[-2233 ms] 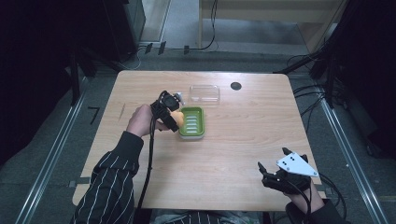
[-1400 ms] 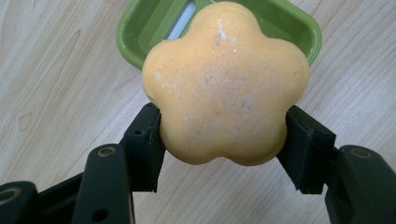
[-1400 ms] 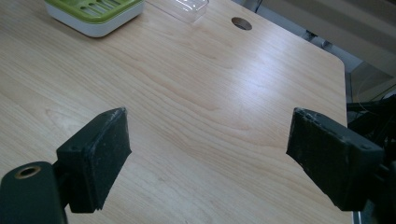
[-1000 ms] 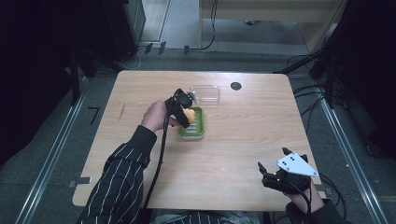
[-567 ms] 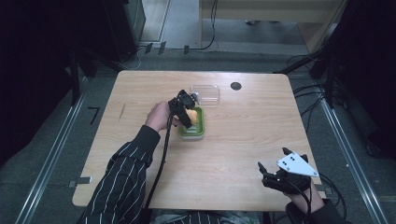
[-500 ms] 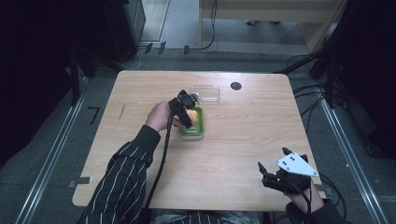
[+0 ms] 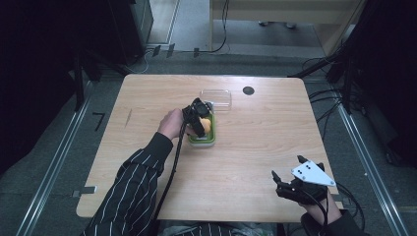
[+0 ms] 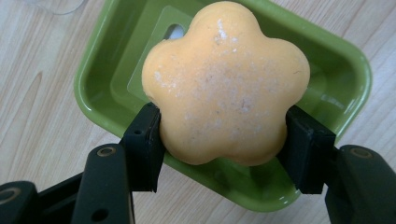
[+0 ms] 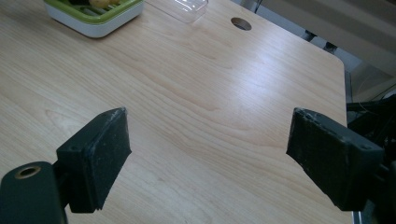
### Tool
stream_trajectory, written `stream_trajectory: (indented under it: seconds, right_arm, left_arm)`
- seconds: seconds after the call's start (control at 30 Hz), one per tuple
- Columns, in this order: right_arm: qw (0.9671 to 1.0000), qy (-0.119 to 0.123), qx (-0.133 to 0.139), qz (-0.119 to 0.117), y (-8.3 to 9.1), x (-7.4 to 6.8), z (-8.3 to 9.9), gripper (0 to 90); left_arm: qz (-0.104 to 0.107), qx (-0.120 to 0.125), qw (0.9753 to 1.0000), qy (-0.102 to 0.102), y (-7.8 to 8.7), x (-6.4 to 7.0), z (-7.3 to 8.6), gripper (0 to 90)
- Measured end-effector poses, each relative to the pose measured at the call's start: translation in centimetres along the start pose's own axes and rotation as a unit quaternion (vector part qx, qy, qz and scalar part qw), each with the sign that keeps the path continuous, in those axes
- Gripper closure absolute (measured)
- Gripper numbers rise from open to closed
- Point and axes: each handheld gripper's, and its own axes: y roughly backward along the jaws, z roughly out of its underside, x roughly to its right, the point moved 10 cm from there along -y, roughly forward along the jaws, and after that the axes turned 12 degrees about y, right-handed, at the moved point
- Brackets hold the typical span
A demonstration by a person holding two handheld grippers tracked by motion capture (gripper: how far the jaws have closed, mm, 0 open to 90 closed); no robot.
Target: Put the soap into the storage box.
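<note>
left gripper has its jaws clamped on both sides of the orange flower soap, held right above the green dish so it can drop straight in. right gripper idles at 5 o'clock on the tabletop, jaws wide

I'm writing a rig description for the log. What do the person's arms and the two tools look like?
Both tools are black with two blocky, square-ended jaws. The left tool trails a black cable along a dark sleeve with thin white stripes. The right tool carries a grey three-cornered plate with small dark dots on top, and a black cable runs back past its wrist.
</note>
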Motion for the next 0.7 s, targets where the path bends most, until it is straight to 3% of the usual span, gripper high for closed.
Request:
stream_trajectory:
  seconds: [0.47, 0.7]
  right_arm:
    - [1.0, 0.0, 0.0, -0.001, 0.0, 0.0, 0.0, 13.7]
    - [1.0, -0.001, 0.0, -0.001, 0.0, 0.0, 0.0, 13.7]
  left_arm:
    - [-0.005, -0.005, 0.9997, -0.026, -0.9, 0.2, 0.0, 39.1]
    - [-0.001, -0.013, 0.9995, -0.027, -1.2, 0.2, 0.2, 39.0]
